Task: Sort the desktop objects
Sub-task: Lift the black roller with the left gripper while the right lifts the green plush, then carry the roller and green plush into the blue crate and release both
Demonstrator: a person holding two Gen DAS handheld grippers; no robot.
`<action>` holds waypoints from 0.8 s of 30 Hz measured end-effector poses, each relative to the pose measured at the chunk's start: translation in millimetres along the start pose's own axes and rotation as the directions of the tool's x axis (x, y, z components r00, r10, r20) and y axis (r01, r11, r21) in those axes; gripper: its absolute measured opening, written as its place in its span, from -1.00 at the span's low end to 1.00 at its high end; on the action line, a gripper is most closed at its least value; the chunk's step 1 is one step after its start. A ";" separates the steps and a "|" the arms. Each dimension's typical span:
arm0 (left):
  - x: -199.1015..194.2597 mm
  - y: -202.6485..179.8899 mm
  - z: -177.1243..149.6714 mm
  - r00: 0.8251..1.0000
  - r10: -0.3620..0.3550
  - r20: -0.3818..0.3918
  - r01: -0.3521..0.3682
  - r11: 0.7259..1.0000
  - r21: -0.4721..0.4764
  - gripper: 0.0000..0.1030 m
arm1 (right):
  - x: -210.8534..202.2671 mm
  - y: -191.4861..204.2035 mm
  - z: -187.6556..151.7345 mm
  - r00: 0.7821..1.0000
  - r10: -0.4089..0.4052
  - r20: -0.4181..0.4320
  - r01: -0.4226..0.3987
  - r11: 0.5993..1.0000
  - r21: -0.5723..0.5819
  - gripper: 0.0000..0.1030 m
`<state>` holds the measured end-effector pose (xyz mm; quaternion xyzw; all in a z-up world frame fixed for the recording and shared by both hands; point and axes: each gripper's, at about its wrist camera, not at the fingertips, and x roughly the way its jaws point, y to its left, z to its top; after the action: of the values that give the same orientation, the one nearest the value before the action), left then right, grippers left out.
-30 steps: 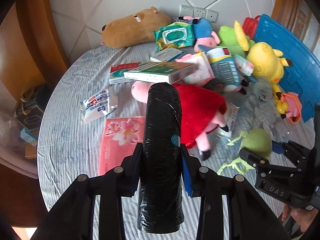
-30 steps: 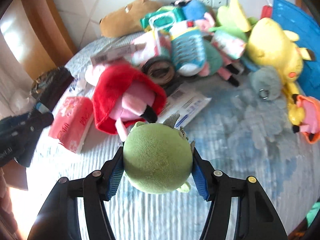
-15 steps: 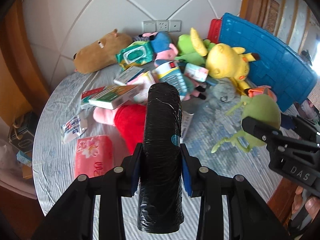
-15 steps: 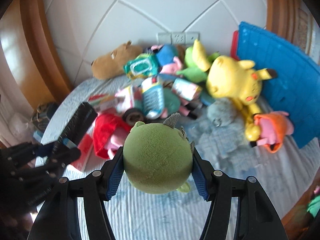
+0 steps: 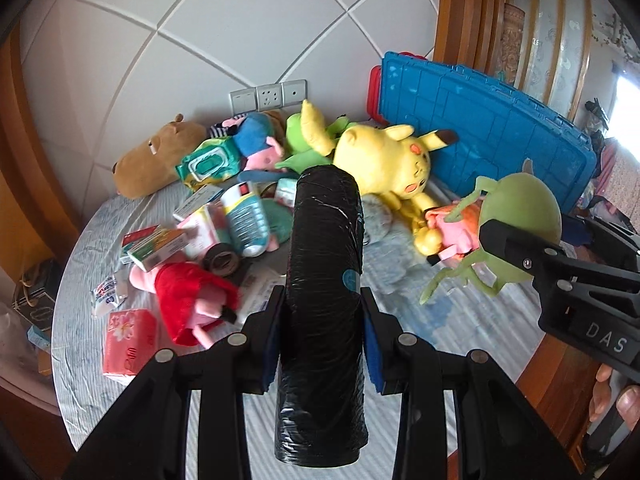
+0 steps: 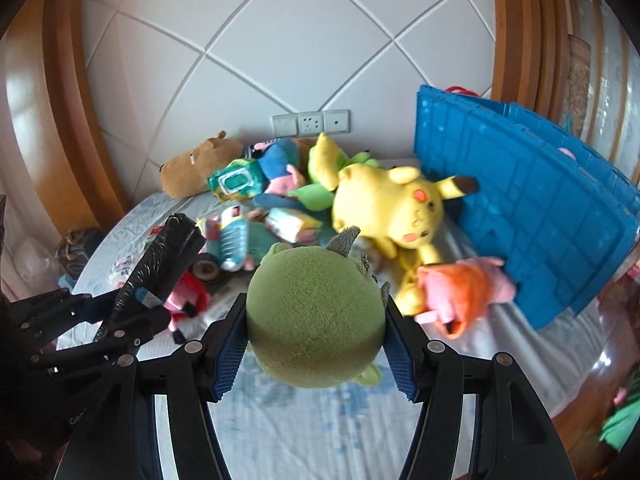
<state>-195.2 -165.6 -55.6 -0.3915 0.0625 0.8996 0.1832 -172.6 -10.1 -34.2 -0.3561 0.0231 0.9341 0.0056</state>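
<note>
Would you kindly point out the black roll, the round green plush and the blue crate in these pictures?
black roll point(image 5: 324, 264): left wrist view, on its wrapped side between the jaws.
round green plush point(image 6: 314, 316): right wrist view, on its fuzzy body.
blue crate point(image 5: 492, 136): left wrist view, on its ribbed wall.

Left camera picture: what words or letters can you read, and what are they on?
"DAS": on the black body of the right gripper, which holds the green plush.
Pink tissue pack: printing too blurred to read.
Boxes and white packet: print too small to read.
Black roll in the left gripper: blue sticker, unreadable.
</note>
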 end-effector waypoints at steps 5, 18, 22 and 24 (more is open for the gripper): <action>1.4 -47.7 2.9 1.000 0.018 0.015 -0.018 1.000 -0.016 -0.34 | -14.5 -46.1 1.0 1.000 0.015 0.010 -0.015 0.999 -0.033 0.19; 23.9 -130.0 50.4 0.999 0.017 0.036 -0.017 1.000 0.016 -0.34 | -27.5 -144.9 32.2 0.999 0.003 0.047 -0.003 1.000 -0.019 0.19; 36.6 -145.4 71.2 0.999 0.001 0.050 -0.002 1.000 0.024 -0.34 | -21.7 -166.0 46.4 0.998 -0.012 0.058 0.013 1.000 -0.011 0.20; 42.4 -151.3 82.6 0.999 -0.004 0.054 0.002 0.999 0.036 -0.34 | -18.8 -175.0 53.7 0.998 -0.016 0.065 0.017 1.000 -0.005 0.20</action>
<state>-220.7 7.4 -25.0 -0.3639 0.0730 0.9082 0.1934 -189.6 167.3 11.5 -0.3258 0.0176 0.9452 0.0132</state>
